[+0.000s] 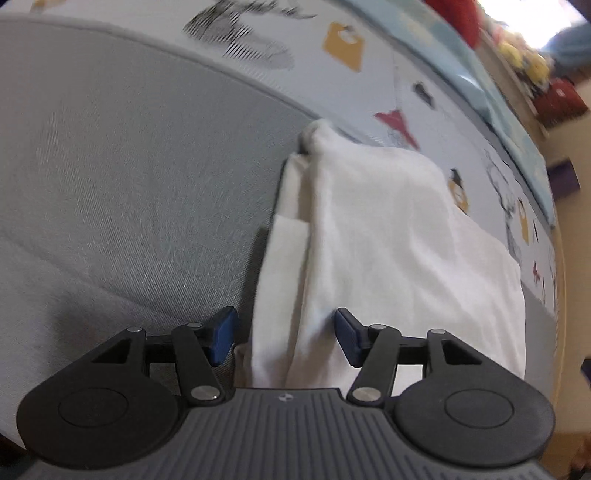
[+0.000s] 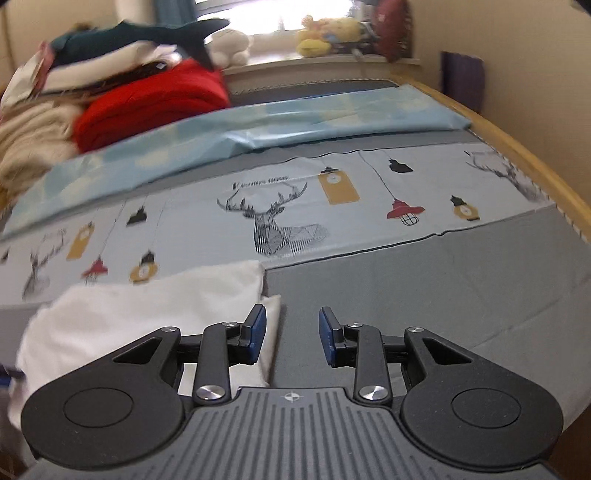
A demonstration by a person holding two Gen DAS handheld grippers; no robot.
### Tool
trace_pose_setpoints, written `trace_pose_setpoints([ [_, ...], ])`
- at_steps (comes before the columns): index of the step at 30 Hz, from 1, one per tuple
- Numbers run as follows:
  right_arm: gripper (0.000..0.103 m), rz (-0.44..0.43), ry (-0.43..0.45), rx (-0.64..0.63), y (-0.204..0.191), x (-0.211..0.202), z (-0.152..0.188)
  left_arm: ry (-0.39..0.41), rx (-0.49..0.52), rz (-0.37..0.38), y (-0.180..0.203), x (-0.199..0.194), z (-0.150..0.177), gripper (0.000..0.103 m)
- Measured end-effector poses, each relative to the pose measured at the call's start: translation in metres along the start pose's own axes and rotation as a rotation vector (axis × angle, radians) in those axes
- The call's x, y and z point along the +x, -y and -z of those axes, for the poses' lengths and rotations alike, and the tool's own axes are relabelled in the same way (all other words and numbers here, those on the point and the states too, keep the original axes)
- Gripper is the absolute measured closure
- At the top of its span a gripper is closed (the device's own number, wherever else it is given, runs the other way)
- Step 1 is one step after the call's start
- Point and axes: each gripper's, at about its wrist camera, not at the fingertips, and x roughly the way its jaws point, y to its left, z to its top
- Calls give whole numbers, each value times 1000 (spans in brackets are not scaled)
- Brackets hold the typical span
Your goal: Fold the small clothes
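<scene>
A white folded garment (image 1: 376, 236) lies on the grey bed sheet (image 1: 129, 166), its far end reaching the printed cloth. My left gripper (image 1: 285, 338) hovers over the garment's near left edge, open, with the pads apart and the cloth seen between them but not pinched. In the right wrist view the same white garment (image 2: 147, 310) lies at lower left. My right gripper (image 2: 291, 334) is open above the grey sheet just right of the garment's edge, with nothing between its blue pads (image 2: 257, 332).
A printed cloth with deer and lanterns (image 2: 280, 221) lies across the bed, a light blue cloth (image 2: 258, 125) behind it. A pile of clothes with a red one (image 2: 155, 107) sits far left. Plush toys (image 2: 325, 33) line the windowsill. A wooden bed rim (image 2: 517, 147) runs along the right.
</scene>
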Motion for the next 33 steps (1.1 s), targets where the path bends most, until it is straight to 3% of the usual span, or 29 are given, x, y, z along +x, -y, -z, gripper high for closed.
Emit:
trace_pose_setpoints([
  [4,70,60,-52,-27,-13,20,1,28,21,8,8,9,-7,43],
  [6,70,95,-93,-65,-22,32,4,29,52,-9,12,12,-8,76],
  [7,70,108,-106,-82,-26,37,5,22,53,2,12,12,-7,81],
  [13,70,148,-120,-91,-45,47,5,33,144,-30,22,2,-5,89],
  [15,70,149,-122,-80,-51,49,5,76,185,-92,27,-7,-6,89],
  [18,70,144,-119,-68,-64,52,5,143,248,-307,29,-21,0,90],
  [20,70,136,-122,-68,-73,54,6,137,273,-382,29,-23,2,90],
  [26,70,105,-116,-103,-95,55,7,177,277,-340,46,-45,4,90],
  [33,70,93,-101,-95,-86,50,6,194,270,-58,109,-59,15,91],
])
